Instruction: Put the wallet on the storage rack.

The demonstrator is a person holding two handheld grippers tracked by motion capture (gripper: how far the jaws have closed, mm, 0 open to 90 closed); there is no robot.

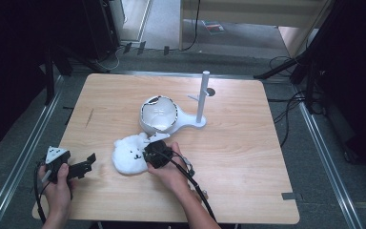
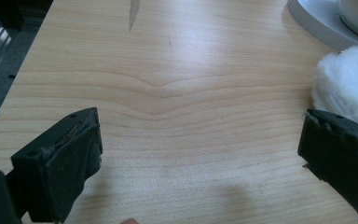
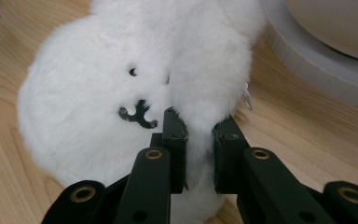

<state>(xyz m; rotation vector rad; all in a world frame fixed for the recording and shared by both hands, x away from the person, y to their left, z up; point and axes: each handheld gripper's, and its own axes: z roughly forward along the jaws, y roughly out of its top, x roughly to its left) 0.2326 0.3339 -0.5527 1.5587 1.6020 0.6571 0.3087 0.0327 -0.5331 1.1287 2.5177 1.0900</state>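
We find the right hand-held gripper clamped on a fold of the white plush toy: soft, light, compressible, best held by pinched fur. The left hand-held gripper stands wide apart, empty, over the worktop.

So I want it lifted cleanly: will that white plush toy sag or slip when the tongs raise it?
The white plush toy probably sags: the right tongs pinch only a soft fold. It looks light. Slipping seems unlikely, since the fur bunches between the pads.

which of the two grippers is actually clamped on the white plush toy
The right gripper: its jaws pinch a fold of the white plush toy. The left gripper is open over bare wooden table, touching nothing.
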